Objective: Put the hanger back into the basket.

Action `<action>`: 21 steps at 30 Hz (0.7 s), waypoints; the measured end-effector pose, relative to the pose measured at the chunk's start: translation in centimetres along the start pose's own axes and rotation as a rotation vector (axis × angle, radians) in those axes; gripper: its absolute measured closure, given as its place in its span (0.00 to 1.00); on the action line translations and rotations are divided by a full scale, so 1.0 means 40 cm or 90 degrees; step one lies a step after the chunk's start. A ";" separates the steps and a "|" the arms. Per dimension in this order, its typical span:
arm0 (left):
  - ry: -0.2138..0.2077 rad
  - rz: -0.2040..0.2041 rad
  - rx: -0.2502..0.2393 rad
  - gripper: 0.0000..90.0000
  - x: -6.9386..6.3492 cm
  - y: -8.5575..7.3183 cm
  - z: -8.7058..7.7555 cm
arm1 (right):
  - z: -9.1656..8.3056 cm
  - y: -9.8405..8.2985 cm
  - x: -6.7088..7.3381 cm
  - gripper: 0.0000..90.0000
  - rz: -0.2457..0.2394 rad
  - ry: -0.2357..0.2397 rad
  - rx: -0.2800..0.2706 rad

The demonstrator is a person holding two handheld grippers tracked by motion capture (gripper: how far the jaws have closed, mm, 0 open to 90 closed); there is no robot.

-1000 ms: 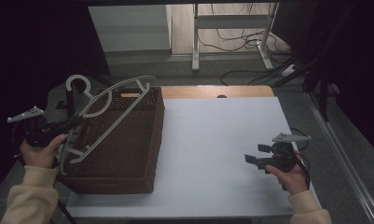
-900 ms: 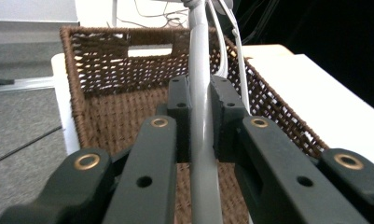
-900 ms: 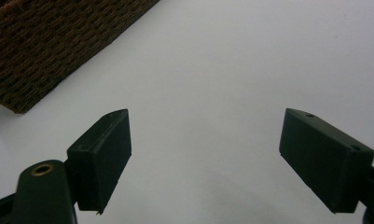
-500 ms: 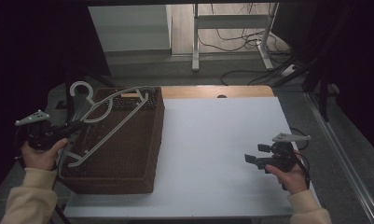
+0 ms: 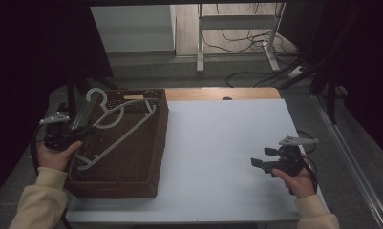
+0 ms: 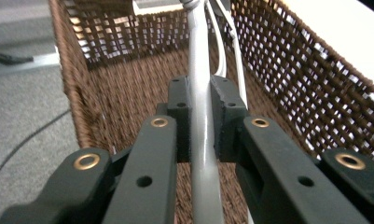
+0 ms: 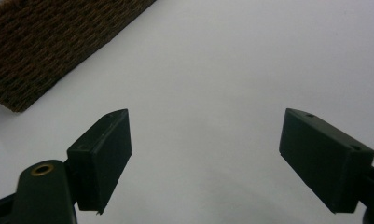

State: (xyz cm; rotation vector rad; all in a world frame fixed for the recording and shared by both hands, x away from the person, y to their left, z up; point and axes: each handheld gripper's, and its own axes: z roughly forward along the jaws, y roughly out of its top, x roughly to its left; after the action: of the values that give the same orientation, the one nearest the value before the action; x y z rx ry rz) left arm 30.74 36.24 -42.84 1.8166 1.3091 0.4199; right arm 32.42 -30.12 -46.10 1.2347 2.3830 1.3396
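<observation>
High view: fixed above the person's edge of the white table (image 5: pixel 218 143), facing forward and down, far enough to take in the whole top and the floor toward 12 o'clock; the wicker basket (image 5: pixel 146 157) lies at 9 o'clock. Left gripper view: mounted on the left gripper (image 6: pixel 201 116), looking along its jaws at very close range into the basket (image 6: pixel 124 88), where a hanger (image 6: pixel 201 93) runs toward 12 o'clock. Right gripper view: mounted on the right gripper (image 7: pixel 205 149), low and close over the table (image 7: pixel 231 70), facing the basket wall (image 7: pixel 45 42) at 10 o'clock. All three views share the basket.
</observation>
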 end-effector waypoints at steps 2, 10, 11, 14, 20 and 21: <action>-0.013 -0.003 0.028 0.82 0.004 -0.005 0.014 | 0.000 0.000 0.000 0.19 0.000 0.000 0.000; -0.011 0.034 0.033 0.28 -0.043 0.003 0.009 | -0.001 0.000 0.000 0.19 -0.001 0.001 0.001; -0.021 0.038 0.027 0.24 -0.052 0.003 0.006 | -0.001 0.000 0.001 0.19 -0.001 0.002 0.001; -0.053 0.048 0.015 0.21 -0.081 -0.001 0.000 | 0.000 0.000 0.000 0.19 0.000 0.002 0.001; -0.090 0.068 0.003 0.19 -0.137 -0.012 -0.005 | 0.000 0.000 0.001 0.18 -0.002 0.000 0.000; -0.097 0.071 -0.001 0.19 -0.148 -0.014 -0.005 | 0.000 0.000 0.001 0.18 -0.002 0.001 -0.002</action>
State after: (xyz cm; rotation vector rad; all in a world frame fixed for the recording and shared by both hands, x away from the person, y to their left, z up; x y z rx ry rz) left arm 27.90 31.10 -42.01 1.8878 1.1073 0.3350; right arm 32.38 -30.10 -46.09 1.2287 2.3811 1.3433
